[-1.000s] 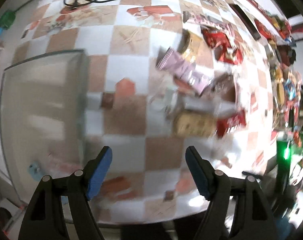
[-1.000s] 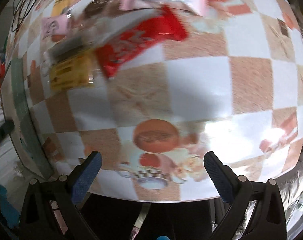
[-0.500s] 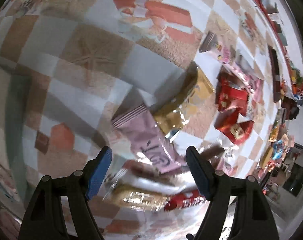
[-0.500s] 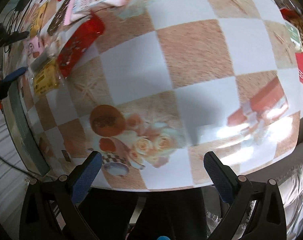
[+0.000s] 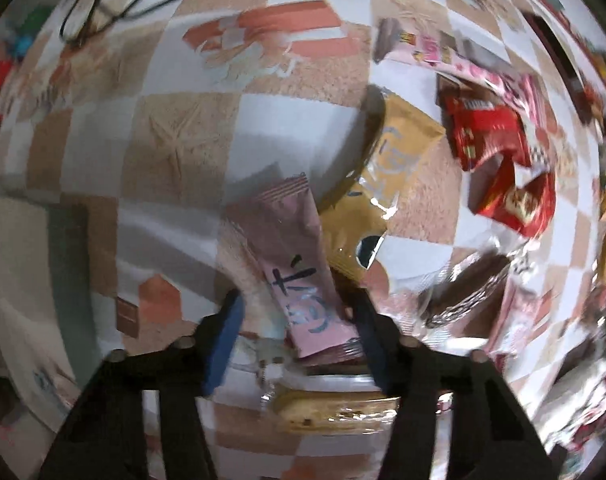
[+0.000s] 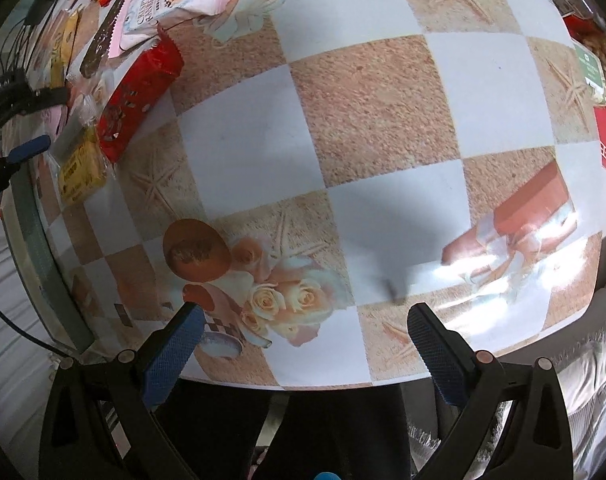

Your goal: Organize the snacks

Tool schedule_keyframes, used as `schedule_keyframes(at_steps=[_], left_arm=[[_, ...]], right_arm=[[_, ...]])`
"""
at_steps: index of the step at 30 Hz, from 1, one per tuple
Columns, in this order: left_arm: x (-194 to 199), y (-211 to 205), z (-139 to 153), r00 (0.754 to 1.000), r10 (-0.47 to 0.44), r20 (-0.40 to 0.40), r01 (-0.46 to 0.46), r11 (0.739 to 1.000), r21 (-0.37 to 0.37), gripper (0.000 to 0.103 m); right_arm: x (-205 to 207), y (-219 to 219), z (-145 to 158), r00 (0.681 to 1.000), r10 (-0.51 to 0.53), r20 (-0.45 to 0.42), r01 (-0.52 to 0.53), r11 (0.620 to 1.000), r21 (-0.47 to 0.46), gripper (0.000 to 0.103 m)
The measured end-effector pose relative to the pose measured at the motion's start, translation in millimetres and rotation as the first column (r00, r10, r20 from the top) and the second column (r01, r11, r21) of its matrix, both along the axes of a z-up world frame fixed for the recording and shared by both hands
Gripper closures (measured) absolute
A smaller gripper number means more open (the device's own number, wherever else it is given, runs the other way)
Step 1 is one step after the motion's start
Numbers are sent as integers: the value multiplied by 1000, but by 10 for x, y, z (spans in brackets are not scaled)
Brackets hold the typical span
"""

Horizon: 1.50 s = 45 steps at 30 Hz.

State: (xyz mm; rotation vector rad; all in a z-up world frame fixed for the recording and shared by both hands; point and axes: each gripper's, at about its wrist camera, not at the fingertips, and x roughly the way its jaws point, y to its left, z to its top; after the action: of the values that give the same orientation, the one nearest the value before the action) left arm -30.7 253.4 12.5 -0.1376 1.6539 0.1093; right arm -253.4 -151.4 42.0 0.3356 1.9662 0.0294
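Left tool (image 5: 297, 320) jaws open around pink snack packet (image 5: 299, 268), not clamped. Right tool (image 6: 303, 334) wide open, empty, over desk (image 6: 367, 120).

Home setting, likely living room. Table (image 6: 375, 120) wearing checkered oilcloth printed with roses, starfish, gift boxes. Snack packets (image 5: 491, 140) lying scattered ahead-right of left claw. Cables (image 5: 115, 4) trailing far ahead-left of it. Fringed sofa throw (image 6: 591, 380) showing right of right claw.
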Motion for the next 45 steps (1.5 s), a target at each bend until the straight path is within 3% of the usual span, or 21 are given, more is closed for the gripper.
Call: schedule_keyframes(at_steps=[1,4,9,11,13,15,21,28,36,40,45], left_arm=[[-3,-24,14,1000,-28,14,27,1000,11,64],[-34,-99,43,992,-116,47,114,993,32,73],[-316,-28,69,986,-159,51,158,987,27,73],[-408,12,76,983,-175,52,173,984,35,68],[-471,41,74,982,-181,53,178,983,52,49],[-537,131,80,983,-175,58,171,983,60,41],[-498,218,65,980,-187,64,182,981,70,34],[-333,308,35,981,-184,61,182,982,50,29],[-245,188,-53,979,-193,63,191,981,31,14],[-206,218,-115,980,-192,54,191,981,29,6],[-208,199,-147,980,-191,53,189,981,32,5]], right_arm=[[8,1,2,1000,0,1,0,1000,0,1],[21,86,-15,1000,1,7,-1,1000,-1,1],[160,180,7,999,-29,40,29,1000,-4,1],[298,203,12,997,-57,56,57,998,-5,1],[450,225,12,994,-88,72,89,996,-6,1],[610,245,2,988,-126,85,127,992,-5,1],[1030,390,-53,972,-188,138,196,980,-44,1],[1184,711,-132,993,33,117,-9,979,-202,0],[984,618,-70,976,147,161,-113,973,-203,0],[934,594,-37,971,148,187,-108,972,-207,0],[946,545,-20,977,144,158,-111,973,-201,0]])
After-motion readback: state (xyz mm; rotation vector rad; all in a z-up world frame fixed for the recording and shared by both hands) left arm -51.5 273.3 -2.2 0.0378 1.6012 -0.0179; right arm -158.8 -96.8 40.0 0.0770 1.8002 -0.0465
